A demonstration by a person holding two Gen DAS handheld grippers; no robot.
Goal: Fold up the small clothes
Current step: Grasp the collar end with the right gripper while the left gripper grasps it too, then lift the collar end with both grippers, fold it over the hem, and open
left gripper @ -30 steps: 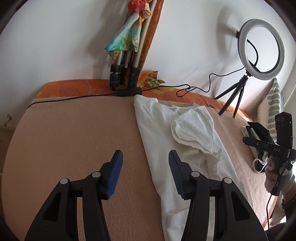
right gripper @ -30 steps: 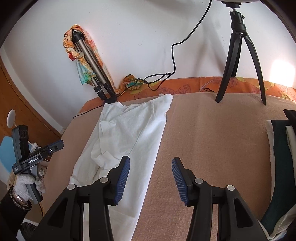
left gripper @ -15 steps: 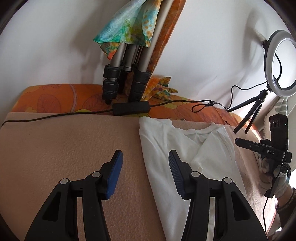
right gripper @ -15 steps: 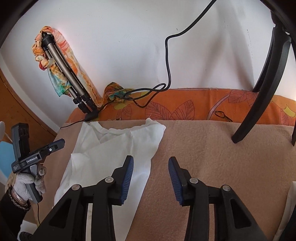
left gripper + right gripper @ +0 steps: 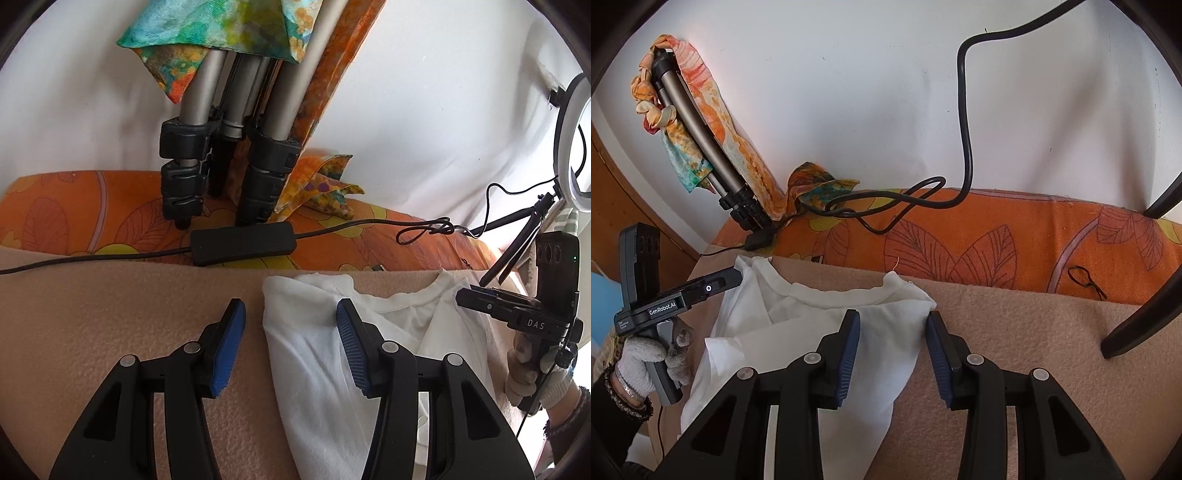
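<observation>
A white T-shirt (image 5: 317, 354) lies lengthwise on the beige blanket (image 5: 110, 325), sides folded in, collar toward the wall. My left gripper (image 5: 290, 314) is open, its jaws straddling the shirt's left shoulder corner. In the right wrist view the shirt (image 5: 886, 332) shows its right shoulder corner between the open jaws of my right gripper (image 5: 892, 325). Neither gripper holds cloth. The right gripper also shows at the right edge of the left wrist view (image 5: 532, 317), and the left gripper at the left of the right wrist view (image 5: 665, 295).
A folded tripod (image 5: 229, 155) draped with a colourful scarf leans on the wall behind the shirt. A black power adapter (image 5: 242, 243) and cable lie on the orange patterned cover (image 5: 997, 240). A ring light (image 5: 572, 140) on a small tripod stands at the right; its leg (image 5: 1141, 306) is close.
Both grippers have moved forward along the shirt toward the wall, from mid-body up to the shoulder corners at the collar end. Both stayed open.
</observation>
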